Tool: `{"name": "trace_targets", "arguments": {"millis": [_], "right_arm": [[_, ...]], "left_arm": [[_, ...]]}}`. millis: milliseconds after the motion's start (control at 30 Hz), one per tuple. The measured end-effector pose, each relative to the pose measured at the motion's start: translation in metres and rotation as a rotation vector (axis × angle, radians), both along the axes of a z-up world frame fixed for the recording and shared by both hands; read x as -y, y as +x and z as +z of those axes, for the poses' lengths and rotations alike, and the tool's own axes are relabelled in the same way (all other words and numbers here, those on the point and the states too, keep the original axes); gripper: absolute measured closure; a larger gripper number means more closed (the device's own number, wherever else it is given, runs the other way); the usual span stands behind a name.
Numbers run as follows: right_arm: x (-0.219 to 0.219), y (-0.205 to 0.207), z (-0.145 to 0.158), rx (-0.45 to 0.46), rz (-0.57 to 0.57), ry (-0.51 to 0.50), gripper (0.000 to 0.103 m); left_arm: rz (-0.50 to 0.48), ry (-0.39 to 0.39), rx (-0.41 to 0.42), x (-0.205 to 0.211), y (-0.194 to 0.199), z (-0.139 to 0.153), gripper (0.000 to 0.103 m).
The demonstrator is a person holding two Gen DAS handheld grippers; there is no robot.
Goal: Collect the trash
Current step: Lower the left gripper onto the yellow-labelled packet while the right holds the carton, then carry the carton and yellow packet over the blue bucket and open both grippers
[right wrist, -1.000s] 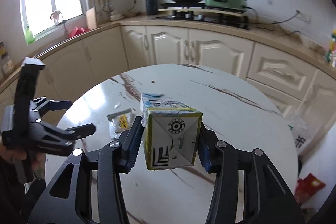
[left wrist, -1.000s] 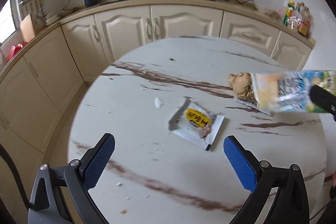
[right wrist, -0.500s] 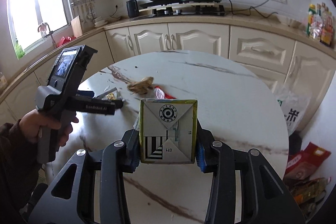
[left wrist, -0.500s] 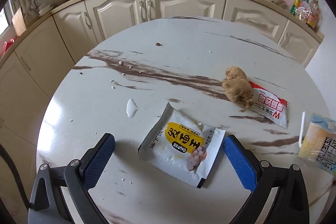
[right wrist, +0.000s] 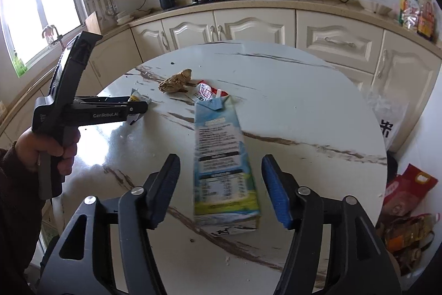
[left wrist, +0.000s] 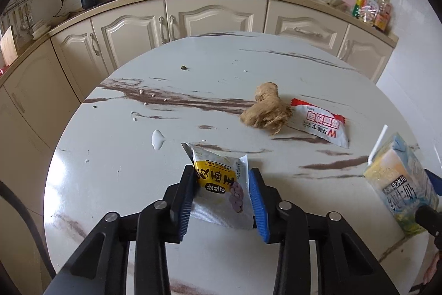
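A white and yellow snack wrapper [left wrist: 221,201] lies on the round marble table [left wrist: 110,184]. My left gripper [left wrist: 222,176] is closing on it, and both blue pads press its crumpled sides. The right wrist view shows that gripper [right wrist: 138,107] at the left, with the wrapper [right wrist: 136,97] in it. A blue and white milk carton [right wrist: 218,134] with a straw lies tipped and blurred on the table. It sits between the fingers of my right gripper [right wrist: 221,161], whose jaws are opening and whose pads stand clear of it. The carton [left wrist: 400,184] also shows at the left wrist view's right edge.
A brown crumpled wad [left wrist: 265,112] and a red and white wrapper [left wrist: 320,123] lie mid-table. A small white spill [left wrist: 157,138] and crumbs lie to the left. Bags [right wrist: 408,198] sit on the floor at the right. Cream cabinets [left wrist: 215,15] curve behind the table.
My left gripper came down over the snack wrapper and its wide jaws closed onto it. My right gripper lowered the carton to the table and let go of it.
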State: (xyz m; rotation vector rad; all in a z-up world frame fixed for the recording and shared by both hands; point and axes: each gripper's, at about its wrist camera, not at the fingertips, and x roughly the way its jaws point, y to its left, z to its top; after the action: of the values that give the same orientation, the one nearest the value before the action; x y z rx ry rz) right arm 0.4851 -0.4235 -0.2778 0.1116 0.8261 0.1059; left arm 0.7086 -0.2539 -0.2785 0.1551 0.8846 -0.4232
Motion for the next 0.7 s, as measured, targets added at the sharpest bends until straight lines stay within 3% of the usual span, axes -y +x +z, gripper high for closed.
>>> {"name": "trace_targets", "arguments": {"millis": [100, 267, 333, 700], "right_arm": [[-0.004, 0.006, -0.006, -0.031, 0.005, -0.008, 0.038], [-0.008, 0.013, -0.014, -0.066, 0.010, -0.023, 0.040], [-0.008, 0.018, -0.018, -0.086, 0.011, -0.039, 0.063], [-0.010, 0.005, -0.004, -0.053, -0.007, 0.001, 0.064]], "left_arm": [[-0.016, -0.025, -0.008, -0.013, -0.010, 0.006, 0.083], [-0.020, -0.090, -0.033, -0.038, -0.029, 0.015, 0.087], [-0.023, -0.119, -0.035, -0.044, -0.038, 0.018, 0.087], [-0.066, -0.256, -0.019, -0.075, -0.101, 0.056, 0.088]]}}
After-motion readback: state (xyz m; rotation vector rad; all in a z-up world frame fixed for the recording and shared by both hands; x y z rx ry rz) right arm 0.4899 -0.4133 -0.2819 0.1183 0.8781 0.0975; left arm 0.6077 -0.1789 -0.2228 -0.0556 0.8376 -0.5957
